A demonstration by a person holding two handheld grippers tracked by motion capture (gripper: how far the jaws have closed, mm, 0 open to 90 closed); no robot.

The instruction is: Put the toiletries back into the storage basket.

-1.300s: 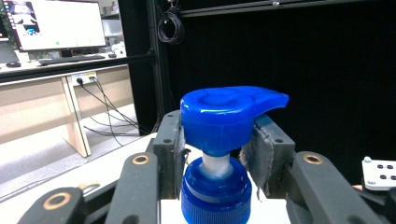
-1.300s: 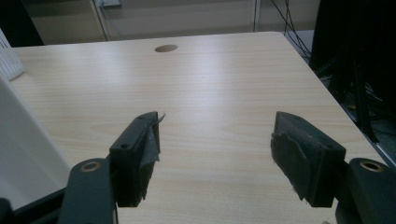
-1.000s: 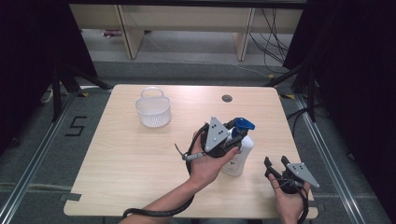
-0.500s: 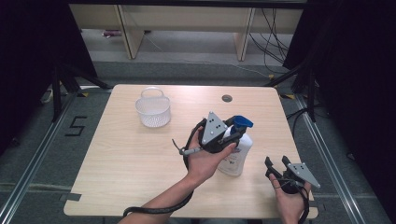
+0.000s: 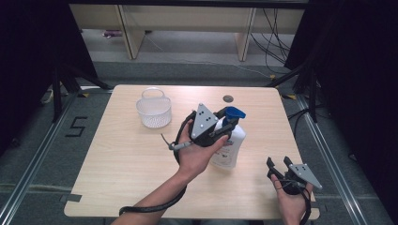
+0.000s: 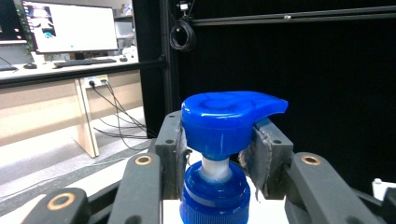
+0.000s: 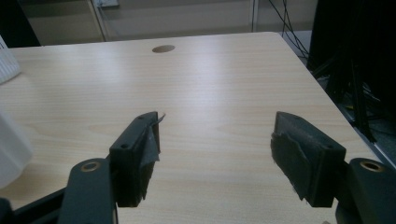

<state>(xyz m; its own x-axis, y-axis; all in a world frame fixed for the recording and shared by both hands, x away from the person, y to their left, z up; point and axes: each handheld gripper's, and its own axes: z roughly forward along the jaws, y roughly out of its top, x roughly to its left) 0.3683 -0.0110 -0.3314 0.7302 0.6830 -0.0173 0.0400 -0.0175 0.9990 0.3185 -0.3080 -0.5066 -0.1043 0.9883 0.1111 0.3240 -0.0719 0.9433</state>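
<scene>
From the high view we look forward and down on the table (image 5: 126,159), floor and shelving at 12 o'clock. The left gripper view sits level and very close behind the pump (image 6: 224,121), facing a desk and monitor (image 6: 70,25) at 10 o'clock. The right gripper view rides low over the table, facing its hole (image 7: 163,48) at 11 o'clock, shared with the high view (image 5: 228,98).

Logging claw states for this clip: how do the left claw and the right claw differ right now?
The left claw is closed on the blue pump head of the white bottle; the right claw is open and holds nothing. The left claw sits mid-table at the bottle, while the right claw sits near the table's front right corner. Both have black jaws with padded faces.
</scene>
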